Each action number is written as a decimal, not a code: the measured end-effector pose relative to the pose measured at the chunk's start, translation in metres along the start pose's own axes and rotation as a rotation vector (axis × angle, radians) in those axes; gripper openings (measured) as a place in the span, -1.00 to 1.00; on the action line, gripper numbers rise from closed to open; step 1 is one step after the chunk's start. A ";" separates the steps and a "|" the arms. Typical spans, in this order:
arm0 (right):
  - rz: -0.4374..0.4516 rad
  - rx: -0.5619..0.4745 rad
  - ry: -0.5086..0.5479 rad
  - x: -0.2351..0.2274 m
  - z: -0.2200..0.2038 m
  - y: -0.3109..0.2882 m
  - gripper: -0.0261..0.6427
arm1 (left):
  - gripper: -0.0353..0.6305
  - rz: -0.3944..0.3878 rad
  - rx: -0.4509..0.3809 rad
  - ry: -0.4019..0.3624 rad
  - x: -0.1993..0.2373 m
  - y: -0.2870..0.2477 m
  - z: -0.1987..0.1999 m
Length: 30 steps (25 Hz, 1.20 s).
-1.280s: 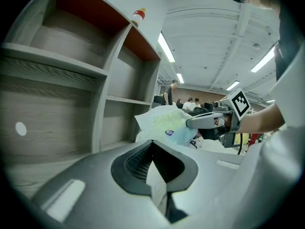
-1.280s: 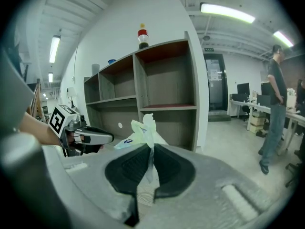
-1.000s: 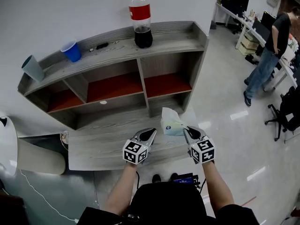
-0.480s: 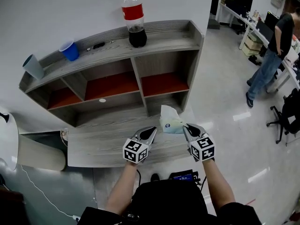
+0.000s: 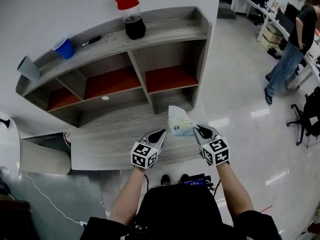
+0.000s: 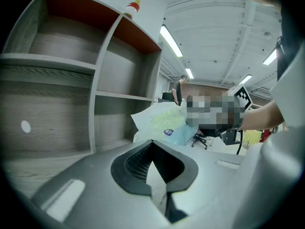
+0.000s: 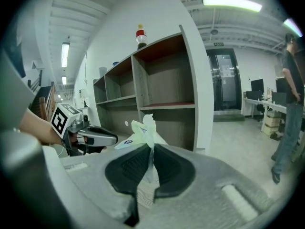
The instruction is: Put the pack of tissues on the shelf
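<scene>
Right gripper (image 5: 200, 130): clenched on one edge of the pack of tissues (image 5: 179, 124), which is held up over the near right part of the desk surface (image 5: 110, 144), short of the shelf (image 5: 165, 31).
Left gripper (image 5: 159, 134): jaws together, empty, just left of the pack.
Shelf top: cola bottle (image 5: 131, 14), blue cup (image 5: 64, 47), grey cup (image 5: 27, 67).

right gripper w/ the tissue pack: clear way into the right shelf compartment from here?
Probably yes. The right gripper is shut on the tissue pack. The right shelf compartment ahead of it is open-fronted and looks empty, and nothing stands on the desk between them.
</scene>
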State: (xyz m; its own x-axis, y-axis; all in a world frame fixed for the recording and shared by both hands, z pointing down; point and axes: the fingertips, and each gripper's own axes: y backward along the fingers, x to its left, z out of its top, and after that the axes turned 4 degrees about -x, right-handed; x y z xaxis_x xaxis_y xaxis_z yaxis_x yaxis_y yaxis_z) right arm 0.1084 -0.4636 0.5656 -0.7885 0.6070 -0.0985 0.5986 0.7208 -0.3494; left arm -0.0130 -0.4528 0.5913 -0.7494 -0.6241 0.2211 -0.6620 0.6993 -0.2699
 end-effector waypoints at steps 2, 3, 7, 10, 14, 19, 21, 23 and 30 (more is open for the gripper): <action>0.027 0.012 0.008 -0.002 -0.004 -0.003 -0.85 | -0.90 -0.001 0.020 -0.010 -0.001 -0.005 -0.003; 0.042 0.018 0.012 -0.003 -0.007 -0.005 -0.85 | -0.90 -0.002 0.028 -0.013 -0.002 -0.007 -0.004; 0.095 0.038 0.032 -0.012 -0.015 -0.018 -0.85 | -0.90 0.006 0.032 -0.002 0.000 -0.016 -0.003; 0.115 0.045 0.056 -0.018 -0.017 -0.034 -0.85 | -0.91 0.016 0.036 -0.011 0.006 -0.023 -0.001; 0.120 0.044 0.073 -0.026 -0.021 -0.058 -0.85 | -0.92 0.046 0.040 -0.016 0.026 -0.036 -0.002; 0.094 0.029 0.106 -0.037 -0.024 -0.097 -0.85 | -0.92 0.047 0.030 -0.023 0.055 -0.057 -0.002; 0.077 0.011 0.119 -0.045 -0.024 -0.112 -0.85 | -0.92 0.046 0.026 -0.030 0.066 -0.068 -0.005; 0.058 -0.006 0.134 -0.052 -0.024 -0.128 -0.86 | -0.92 0.049 0.019 -0.032 0.078 -0.078 -0.008; 0.010 -0.034 0.159 -0.069 -0.038 -0.174 -0.86 | -0.92 0.074 -0.011 -0.014 0.102 -0.104 -0.023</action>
State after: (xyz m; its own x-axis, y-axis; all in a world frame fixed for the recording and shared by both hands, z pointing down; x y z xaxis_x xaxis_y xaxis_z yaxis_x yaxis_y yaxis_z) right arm 0.0640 -0.6183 0.6688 -0.7520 0.6574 0.0483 0.6125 0.7240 -0.3172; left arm -0.0210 -0.5811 0.6639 -0.7962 -0.5750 0.1881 -0.6047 0.7474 -0.2751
